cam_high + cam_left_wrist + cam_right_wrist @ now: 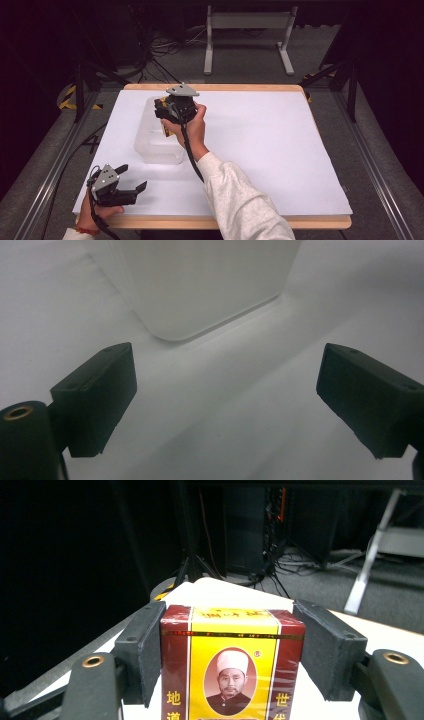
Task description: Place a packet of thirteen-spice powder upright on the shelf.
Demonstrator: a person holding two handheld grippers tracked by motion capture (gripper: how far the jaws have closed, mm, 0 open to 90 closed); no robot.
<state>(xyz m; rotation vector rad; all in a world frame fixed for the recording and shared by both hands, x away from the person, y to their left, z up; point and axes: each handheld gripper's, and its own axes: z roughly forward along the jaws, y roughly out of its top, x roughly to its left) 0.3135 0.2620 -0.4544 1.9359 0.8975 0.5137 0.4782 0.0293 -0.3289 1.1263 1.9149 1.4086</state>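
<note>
A yellow and dark red box [232,667] with a printed portrait sits between the two black jaws of my right gripper [230,655], which is shut on it. In the high view that right gripper [167,114] holds the box [160,104] up over a clear plastic bin [152,140] on the white table cover. My left gripper [134,180] rests near the table's front left corner, open, with nothing between its jaws. In the left gripper view the bin's rounded near corner [200,285] lies just ahead of the open left gripper [225,405].
The white sheet [260,145] covers a wooden table [225,221]. Beyond the far edge stand a grey metal frame [247,35], cables on the floor and dark tripod legs [85,85]. A black cable trails from the right gripper along the white sleeve [240,200].
</note>
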